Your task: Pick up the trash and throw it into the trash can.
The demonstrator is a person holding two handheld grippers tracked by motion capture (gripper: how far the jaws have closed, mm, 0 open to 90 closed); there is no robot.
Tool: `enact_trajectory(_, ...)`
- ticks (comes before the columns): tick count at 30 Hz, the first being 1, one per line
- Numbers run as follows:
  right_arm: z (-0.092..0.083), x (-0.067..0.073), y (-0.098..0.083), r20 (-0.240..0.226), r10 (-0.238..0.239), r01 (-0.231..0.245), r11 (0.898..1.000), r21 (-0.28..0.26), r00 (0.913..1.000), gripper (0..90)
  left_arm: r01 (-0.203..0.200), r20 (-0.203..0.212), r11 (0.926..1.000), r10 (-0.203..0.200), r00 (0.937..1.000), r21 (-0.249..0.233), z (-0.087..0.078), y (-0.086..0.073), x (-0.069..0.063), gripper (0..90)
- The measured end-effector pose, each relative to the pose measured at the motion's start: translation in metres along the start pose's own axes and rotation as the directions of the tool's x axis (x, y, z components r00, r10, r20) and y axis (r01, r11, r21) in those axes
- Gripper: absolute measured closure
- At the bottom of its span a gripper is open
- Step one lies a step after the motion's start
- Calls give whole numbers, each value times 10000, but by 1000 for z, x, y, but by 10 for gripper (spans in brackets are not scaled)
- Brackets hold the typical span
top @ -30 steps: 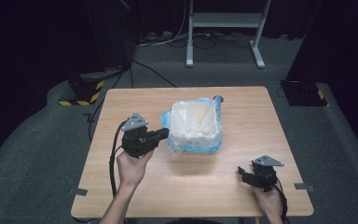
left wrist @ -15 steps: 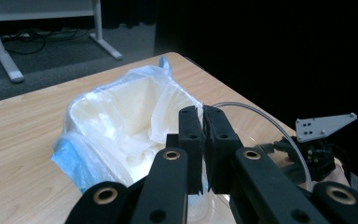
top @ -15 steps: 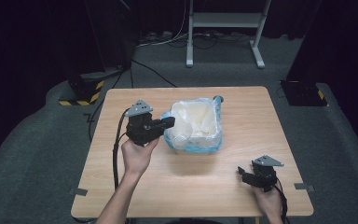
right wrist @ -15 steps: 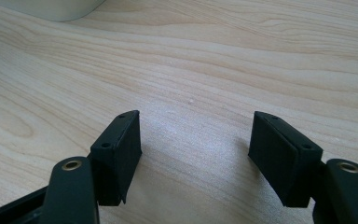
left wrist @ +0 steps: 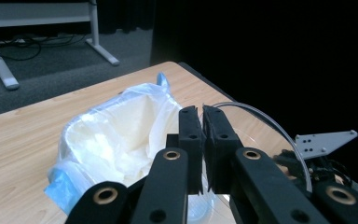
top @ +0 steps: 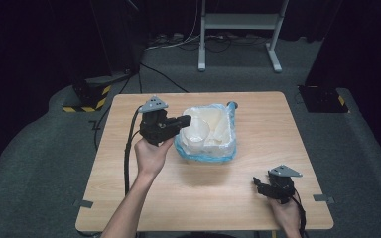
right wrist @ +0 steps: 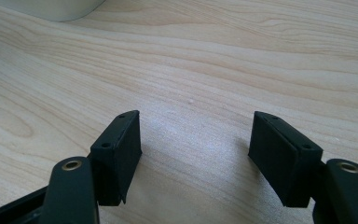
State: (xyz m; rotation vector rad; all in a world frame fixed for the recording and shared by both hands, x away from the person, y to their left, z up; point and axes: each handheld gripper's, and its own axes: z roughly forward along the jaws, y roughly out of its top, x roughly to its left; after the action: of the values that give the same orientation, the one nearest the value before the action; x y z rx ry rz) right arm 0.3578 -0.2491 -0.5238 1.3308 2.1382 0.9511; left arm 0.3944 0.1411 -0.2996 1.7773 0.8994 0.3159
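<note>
A white bin lined with a translucent, blue-edged bag stands in the middle of the wooden table. My left gripper hovers over the bin's left rim. Its jaws are shut on the thin rim of a clear plastic cup, which hangs above the bag's opening. The cup's curved edge shows beside the pads. My right gripper rests on the table near the front right corner, its jaws wide open over bare wood.
A tied end of the bag sticks out at the bin's far corner. On the floor behind the table stand a metal frame, a yellow-and-black striped base at left and a dark box at right.
My left gripper has risen and moved away from me toward the bin, carrying the clear cup over the bag's left edge. The right gripper has stayed put.
</note>
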Motion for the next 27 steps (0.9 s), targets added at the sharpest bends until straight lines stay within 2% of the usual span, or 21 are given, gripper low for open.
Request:
enact_trajectory(9,0,0,0,0,-1,1,10000,0,10000,335,-80,-150,9999,78,9999,-88,14,15,4,865)
enact_trajectory(17,0,0,0,0,1,-1,10000,-2,10000,335,-55,-228,9999,51,9997,-149,25,19,7,865)
enact_trajectory(24,0,0,0,-3,-5,5,10000,1,10000,334,123,-436,9995,-135,9990,-274,35,19,13,864)
enact_trajectory(27,0,0,0,-3,4,-4,10000,0,10000,334,81,-569,9997,-93,9983,-221,40,18,15,864)
